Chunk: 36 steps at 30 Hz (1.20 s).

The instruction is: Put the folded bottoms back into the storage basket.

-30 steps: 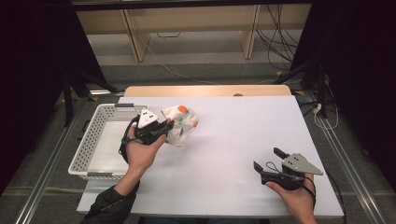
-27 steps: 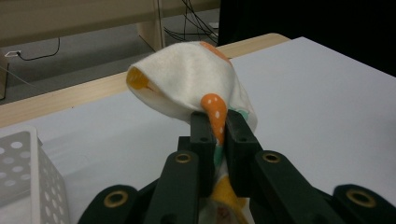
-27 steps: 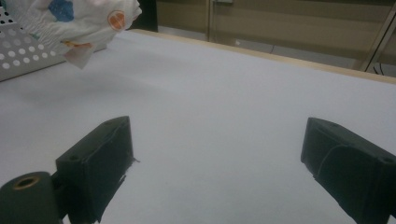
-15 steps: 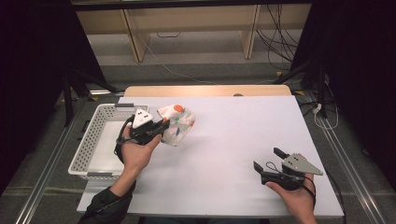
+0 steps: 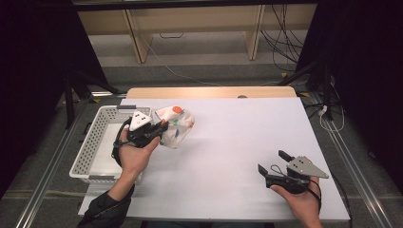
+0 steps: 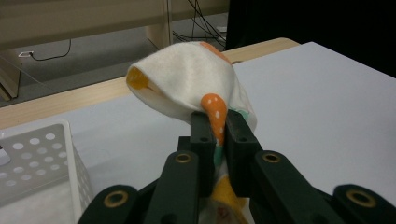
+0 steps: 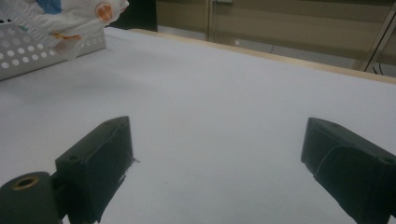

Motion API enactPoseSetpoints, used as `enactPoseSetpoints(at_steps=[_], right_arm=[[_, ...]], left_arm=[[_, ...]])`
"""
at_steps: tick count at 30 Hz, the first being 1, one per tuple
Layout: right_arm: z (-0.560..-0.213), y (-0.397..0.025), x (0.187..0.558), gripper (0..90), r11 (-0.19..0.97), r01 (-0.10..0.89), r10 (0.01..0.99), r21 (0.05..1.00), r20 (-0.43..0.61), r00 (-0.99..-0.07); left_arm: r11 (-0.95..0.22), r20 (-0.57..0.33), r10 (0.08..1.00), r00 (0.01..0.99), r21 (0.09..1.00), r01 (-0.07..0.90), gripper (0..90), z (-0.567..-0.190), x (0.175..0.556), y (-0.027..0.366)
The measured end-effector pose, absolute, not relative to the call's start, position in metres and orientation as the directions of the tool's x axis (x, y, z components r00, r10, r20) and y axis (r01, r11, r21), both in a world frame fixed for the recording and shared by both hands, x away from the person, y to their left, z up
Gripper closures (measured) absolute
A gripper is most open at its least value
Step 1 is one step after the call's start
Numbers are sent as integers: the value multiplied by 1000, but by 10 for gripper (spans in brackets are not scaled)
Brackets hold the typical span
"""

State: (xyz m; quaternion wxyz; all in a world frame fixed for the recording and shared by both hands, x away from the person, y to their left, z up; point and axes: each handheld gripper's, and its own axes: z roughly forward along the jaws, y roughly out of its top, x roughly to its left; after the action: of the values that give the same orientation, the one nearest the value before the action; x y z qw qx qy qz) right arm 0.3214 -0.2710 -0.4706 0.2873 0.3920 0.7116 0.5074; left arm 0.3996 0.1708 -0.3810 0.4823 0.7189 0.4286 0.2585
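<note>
A white cloth [image 5: 177,124] with orange, green and blue spots hangs bunched above the table's left part. My left gripper [image 5: 161,127] is shut on it, right beside the white perforated basket [image 5: 97,142]. In the left gripper view the two black jaws pinch the cloth [image 6: 189,81] at an orange patch, and the rest bulges up above them. My right gripper [image 5: 274,162] rests low at the table's front right, open, with nothing between its fingers. The cloth [image 7: 77,16] also shows far off at the top left of the right gripper view.
The white table [image 5: 237,142] has a wooden strip [image 5: 209,91] along its far edge. The basket stands at the table's left edge, on a metal rail frame. Shelving legs and cables lie on the floor beyond.
My left gripper has carried the cloth leftward, closer to the basket. The right gripper has stayed put.
</note>
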Motion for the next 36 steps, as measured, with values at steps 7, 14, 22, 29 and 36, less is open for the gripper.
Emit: enactPoseSetpoints(at_steps=[7, 14, 22, 29, 36], right_arm=[[-471, -271, 321, 95, 178, 261, 849, 949, -14, -529], [-471, -272, 321, 95, 180, 256, 851, 950, -20, -524], [-472, -273, 321, 94, 172, 255, 848, 952, -11, -529], [-473, -273, 321, 96, 171, 254, 847, 952, -11, -531], [-473, -274, 321, 100, 173, 259, 850, 950, -11, -527]], left_arm=[[-157, -50, 867, 495, 917, 368, 829, -381, 399, 174], [-156, -50, 869, 493, 916, 369, 829, -381, 399, 176], [-150, -55, 868, 493, 918, 367, 829, -380, 400, 179], [-138, -60, 872, 486, 922, 362, 829, -375, 399, 185], [-130, -64, 874, 481, 924, 359, 829, -373, 399, 189]])
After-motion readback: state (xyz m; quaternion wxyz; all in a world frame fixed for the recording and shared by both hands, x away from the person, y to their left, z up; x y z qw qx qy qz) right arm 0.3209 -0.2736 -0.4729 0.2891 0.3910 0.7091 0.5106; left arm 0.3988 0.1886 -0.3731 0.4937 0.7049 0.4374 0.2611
